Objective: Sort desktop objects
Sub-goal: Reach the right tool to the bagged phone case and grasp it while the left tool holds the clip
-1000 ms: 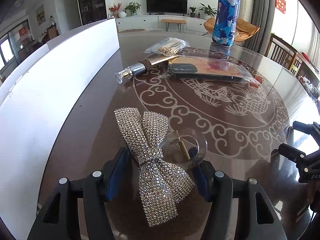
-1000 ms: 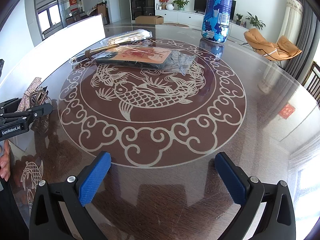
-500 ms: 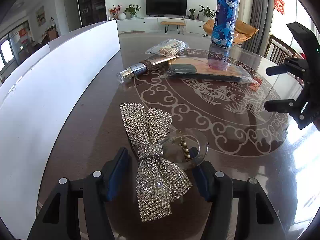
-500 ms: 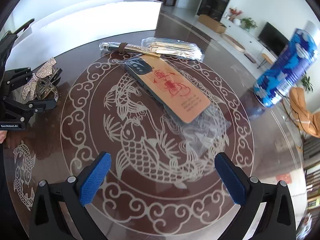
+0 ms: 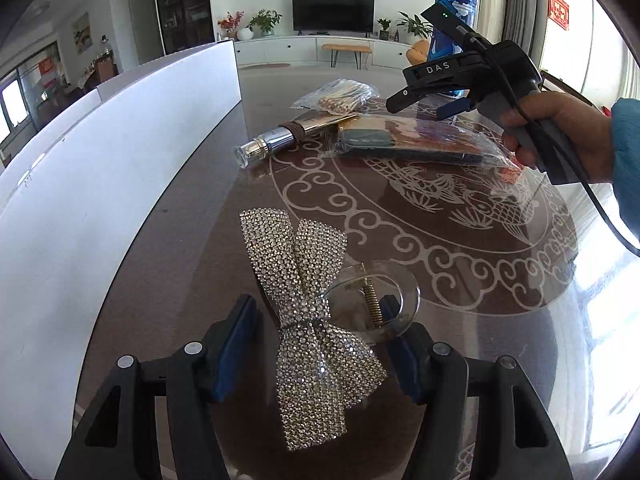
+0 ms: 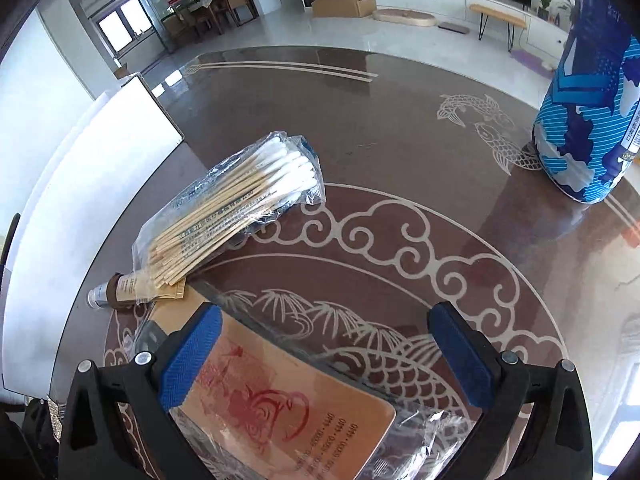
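Bow clip (image 5: 308,320): lies on the bench (image 5: 192,216) between the left tool (image 5: 320,344) pads, at 6 o'clock in the left view; pads flank it, apparently not pressing; jaws have just eased wider.
Right tool (image 6: 324,352): spread wide, nothing gripped, hovering over the bagged card (image 6: 292,408).
Swabs (image 6: 240,204): bagged, at 11 o'clock of the right tool, resting partly on the tube (image 6: 120,288).
Bottle (image 6: 588,120): upright at 2 o'clock, well apart.
Done: nothing visibly sorted; all five things are on the bench.
Left: by my reading, every item needs placing; the white box (image 5: 100,184) at 9 o'clock may be the destination.
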Available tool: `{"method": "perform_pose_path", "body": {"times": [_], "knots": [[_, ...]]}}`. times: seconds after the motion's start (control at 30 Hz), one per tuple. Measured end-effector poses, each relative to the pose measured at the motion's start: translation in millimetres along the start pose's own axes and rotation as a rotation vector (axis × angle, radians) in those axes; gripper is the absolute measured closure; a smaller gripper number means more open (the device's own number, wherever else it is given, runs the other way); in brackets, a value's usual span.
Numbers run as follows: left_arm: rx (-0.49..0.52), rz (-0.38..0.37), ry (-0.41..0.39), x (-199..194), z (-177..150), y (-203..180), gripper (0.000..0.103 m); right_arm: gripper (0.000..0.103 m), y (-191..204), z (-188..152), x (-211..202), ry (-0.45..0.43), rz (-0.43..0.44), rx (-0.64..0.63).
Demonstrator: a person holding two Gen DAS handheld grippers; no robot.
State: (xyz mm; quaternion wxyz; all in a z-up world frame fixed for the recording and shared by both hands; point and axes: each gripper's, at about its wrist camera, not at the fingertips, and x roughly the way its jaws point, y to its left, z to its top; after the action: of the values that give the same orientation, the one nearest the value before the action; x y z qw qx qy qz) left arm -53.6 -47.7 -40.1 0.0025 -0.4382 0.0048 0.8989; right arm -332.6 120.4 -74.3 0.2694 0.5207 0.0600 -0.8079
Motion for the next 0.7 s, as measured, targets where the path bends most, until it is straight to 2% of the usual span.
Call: {"method": "perform_pose_path", "body": {"times": [0.13, 0.3, 0.33, 0.43, 0.47, 0.6, 0.7], "knots": [[0.0, 0.002, 0.0, 1, 0, -1, 0.039, 0.0, 2, -15, -11, 0.039, 0.143, -0.005], [-0.001, 0.002, -0.001, 1, 0, -1, 0.039, 0.0, 12, -50, -30, 0.157, 0.329, -0.064], [-0.001, 0.002, -0.001, 1, 0, 0, 0.039, 0.0, 17, -55, -34, 0.17, 0.331, -0.102], [-0.001, 0.001, -0.001, 1, 0, 0, 0.039, 0.0, 37, -65, -46, 0.092, 0.138, -0.271], [-0.001, 0.001, -0.001, 1, 1, -1, 0.039, 0.0, 41, -64, -46, 0.066, 0.116, -0.292], [-0.004, -0.002, -0.001, 1, 0, 0, 0.04, 0.0, 59, -51, -28, 0.044, 0.127, -0.314], [-0.009, 0.001, -0.002, 1, 0, 1, 0.04, 0.0, 78, -52, -10, 0.032, 0.091, -0.418]]}}
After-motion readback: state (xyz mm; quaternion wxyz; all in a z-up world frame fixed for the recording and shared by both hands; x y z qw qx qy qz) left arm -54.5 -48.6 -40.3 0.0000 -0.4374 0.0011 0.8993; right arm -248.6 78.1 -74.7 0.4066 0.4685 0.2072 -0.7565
